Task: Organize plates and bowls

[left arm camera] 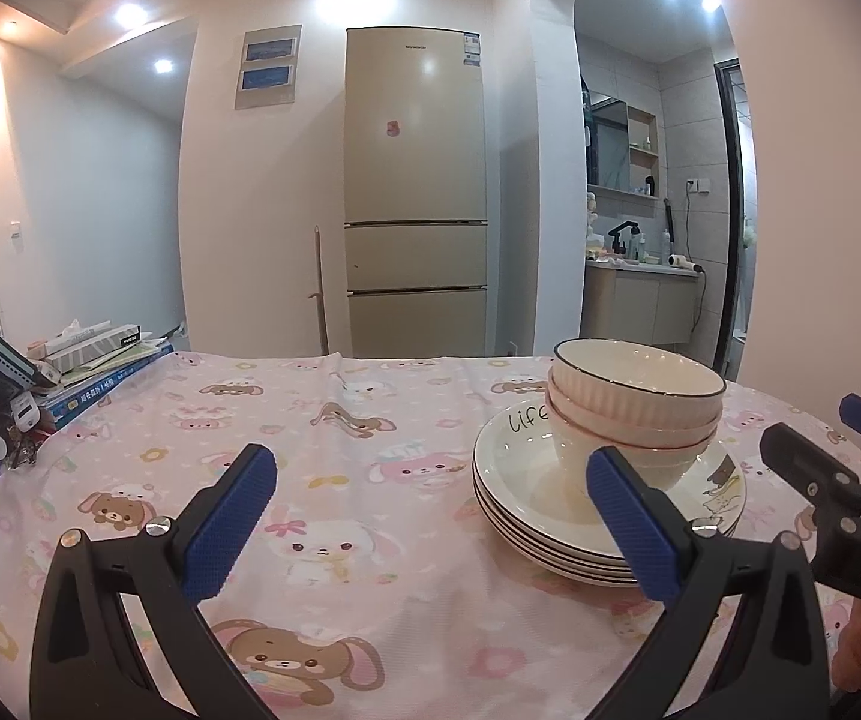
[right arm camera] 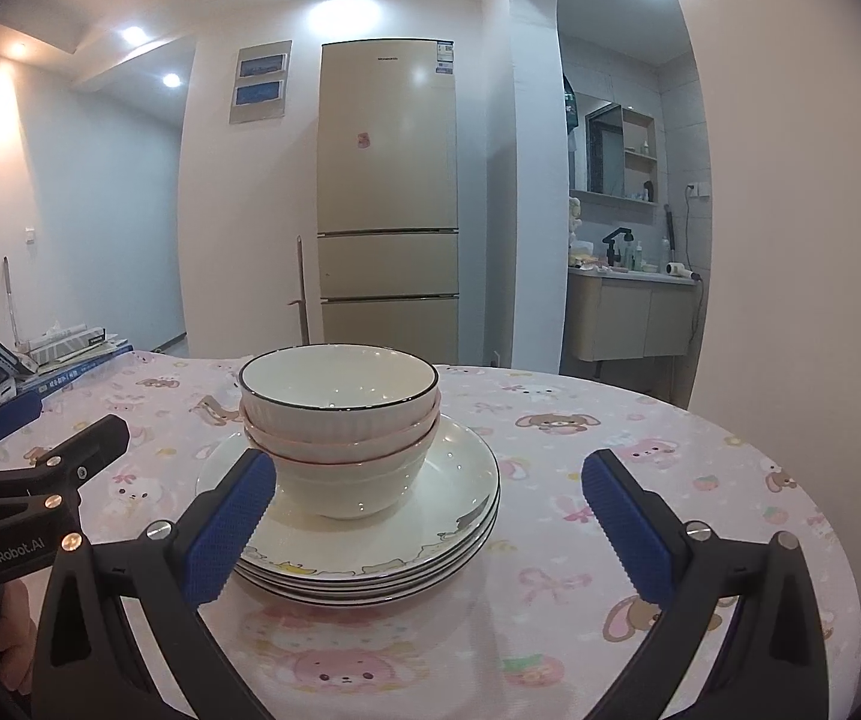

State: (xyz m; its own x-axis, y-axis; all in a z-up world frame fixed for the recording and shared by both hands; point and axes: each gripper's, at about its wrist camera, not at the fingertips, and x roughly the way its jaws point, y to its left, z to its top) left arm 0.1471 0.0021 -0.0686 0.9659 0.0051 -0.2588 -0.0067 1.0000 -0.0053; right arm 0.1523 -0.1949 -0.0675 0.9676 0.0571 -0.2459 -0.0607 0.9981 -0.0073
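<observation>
Pink cloth printed with cartoon bears and rabbits covers the desk (left arm camera: 370, 420), and behind it stands a tall beige fridge (left arm camera: 415, 192) against a white wall, with an arched opening to a washroom on the right. Near the desk's right part sits a stack of plates (right arm camera: 430, 516), cream with thin dark rims; the top one carries the word "Life" and a small cartoon drawing at its edge. Three nested bowls (right arm camera: 340, 420) stand on the middle of that top plate: a plain cream bowl lowest, what looks like a pink-edged one between, and a ribbed white bowl with a dark rim on top.

Both tools hover low over the cloth, empty. The left gripper (left arm camera: 430, 516) has its blue-padded fingers (left arm camera: 229, 516) spread wide, the stack just beyond its right finger. The right gripper (right arm camera: 430, 516) is likewise spread wide, with the stack partly behind its left finger. Books and a tissue box (left arm camera: 94, 339) are piled at the far left edge of the desk.
</observation>
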